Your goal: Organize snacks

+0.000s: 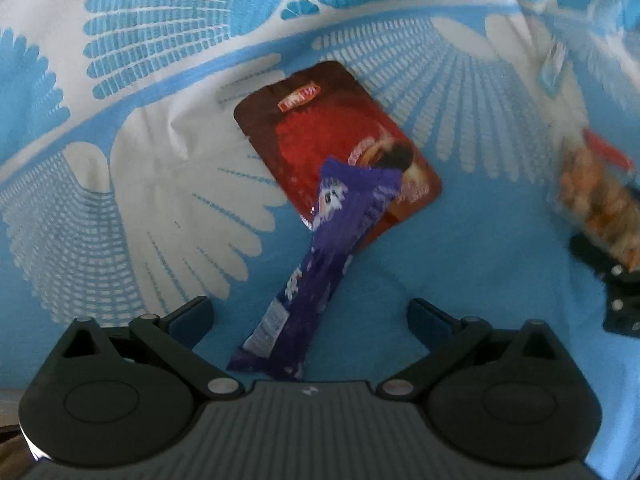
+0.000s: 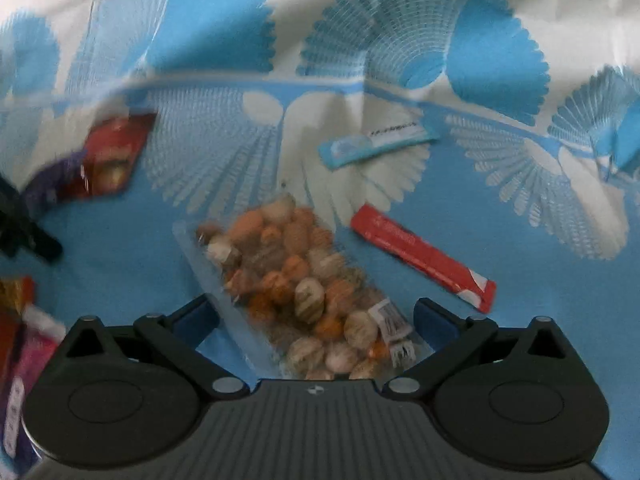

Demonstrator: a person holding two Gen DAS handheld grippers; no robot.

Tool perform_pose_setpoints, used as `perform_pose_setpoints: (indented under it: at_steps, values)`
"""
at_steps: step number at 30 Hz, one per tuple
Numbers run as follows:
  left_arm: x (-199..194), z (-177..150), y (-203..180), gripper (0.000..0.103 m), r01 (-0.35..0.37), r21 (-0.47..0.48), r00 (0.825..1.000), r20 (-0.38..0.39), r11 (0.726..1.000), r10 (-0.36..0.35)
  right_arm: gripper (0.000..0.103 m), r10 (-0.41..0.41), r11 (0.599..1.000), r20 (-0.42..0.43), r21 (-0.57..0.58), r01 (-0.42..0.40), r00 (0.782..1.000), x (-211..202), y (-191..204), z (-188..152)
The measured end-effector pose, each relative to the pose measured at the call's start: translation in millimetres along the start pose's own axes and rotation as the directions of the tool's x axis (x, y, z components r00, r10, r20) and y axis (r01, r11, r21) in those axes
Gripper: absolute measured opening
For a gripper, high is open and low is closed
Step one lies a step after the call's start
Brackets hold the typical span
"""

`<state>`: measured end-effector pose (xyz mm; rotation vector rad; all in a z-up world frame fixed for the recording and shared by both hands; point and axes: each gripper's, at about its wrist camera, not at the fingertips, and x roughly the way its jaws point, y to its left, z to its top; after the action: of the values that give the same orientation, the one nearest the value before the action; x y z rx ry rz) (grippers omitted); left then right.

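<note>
Straddling purple wrapper (image 1: 320, 260) with spread left gripper (image 1: 310, 316); we are centring right gripper (image 2: 316, 320), released, over nut bag (image 2: 296, 280), squeezing gently.

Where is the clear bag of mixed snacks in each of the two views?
Left wrist view: clear bag of mixed snacks at the right edge, blurred.
Right wrist view: the bag lies low in the centre, between the open right hand-held gripper fingers.
Shared landmark: red-brown packet.

packets (image 2: 18, 344) at the left edge are cut off, blurred.
</note>
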<state>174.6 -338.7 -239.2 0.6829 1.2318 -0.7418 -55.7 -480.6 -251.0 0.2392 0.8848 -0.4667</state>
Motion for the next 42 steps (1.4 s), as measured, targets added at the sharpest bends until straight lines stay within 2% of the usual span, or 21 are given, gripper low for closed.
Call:
perform_pose_setpoints:
  at_steps: [3,8,9,10,11,12,13,14,16,19,22,25,28,33,36,42]
  values:
    - [1,-2,1,0.103,0.001,0.021,1.0,0.012,1.0,-0.001,0.103,0.02,1.0,0.005,0.017,-0.02,1.0,1,-4,1]
    - [1,-4,2,0.103,-0.004,0.023,1.0,0.012,1.0,0.004,0.102,0.004,1.0,0.005,0.021,-0.004,1.0,2,2,5]
    - [1,-4,0,0.103,-0.011,0.022,1.0,0.011,1.0,0.011,0.1,0.004,1.0,0.002,0.021,-0.004,1.0,2,2,7]
    - [1,-3,-2,0.098,-0.021,0.022,1.0,0.008,1.0,0.021,0.086,0.014,1.0,0.012,0.023,-0.014,1.0,-1,3,7]
    - [-2,-2,-4,0.092,-0.021,0.022,1.0,0.01,1.0,0.021,0.072,0.009,1.0,0.029,0.015,-0.01,1.0,-5,6,8]
    - [-10,-1,-7,0.064,-0.01,0.024,1.0,0.02,1.0,0.009,0.07,0.009,1.0,0.032,0.008,-0.009,0.999,-9,8,9]
    - [-19,-1,-11,0.021,-0.013,0.025,0.999,0.031,1.0,0.012,0.067,0.005,1.0,0.027,0.002,-0.005,1.0,-11,12,10]
    - [-26,0,-11,0.017,-0.003,0.019,1.0,0.029,1.0,0.003,0.065,-0.003,1.0,0.031,0.0,0.003,1.0,-14,15,8]
    - [-41,-4,-9,0.015,0.027,-0.022,0.998,0.054,0.999,-0.026,0.062,-0.011,1.0,0.055,-0.002,0.011,0.998,-22,21,5]
    - [-67,-17,-8,0.015,0.042,-0.03,0.994,0.105,0.999,-0.039,0.061,-0.028,0.999,0.083,0.034,0.025,0.996,-39,25,0]
    - [-102,-32,-3,0.015,0.091,-0.058,0.985,0.15,0.994,-0.081,0.061,-0.034,0.997,0.122,0.076,0.025,0.992,-66,28,-3]
    - [-146,-53,-10,0.015,0.107,-0.061,0.974,0.207,0.992,-0.093,0.061,-0.041,0.994,0.178,0.107,0.022,0.983,-105,35,-5]
    - [-191,-79,-12,0.015,0.113,-0.07,0.962,0.258,0.991,-0.091,0.061,-0.041,0.99,0.259,0.141,0.004,0.965,-151,48,-10]
    - [-268,-149,-13,0.015,0.099,-0.056,0.936,0.344,0.994,-0.074,0.061,-0.015,0.973,0.373,0.218,-0.072,0.928,-233,91,-25]
    - [-306,-202,-6,0.015,0.086,-0.056,0.925,0.375,0.995,-0.059,0.061,0.029,0.966,0.406,0.225,-0.131,0.913,-275,122,-39]
    - [-352,-318,20,0.015,0.059,-0.12,0.922,0.387,0.991,-0.008,0.061,0.142,0.949,0.428,0.198,-0.246,0.893,-353,178,-82]
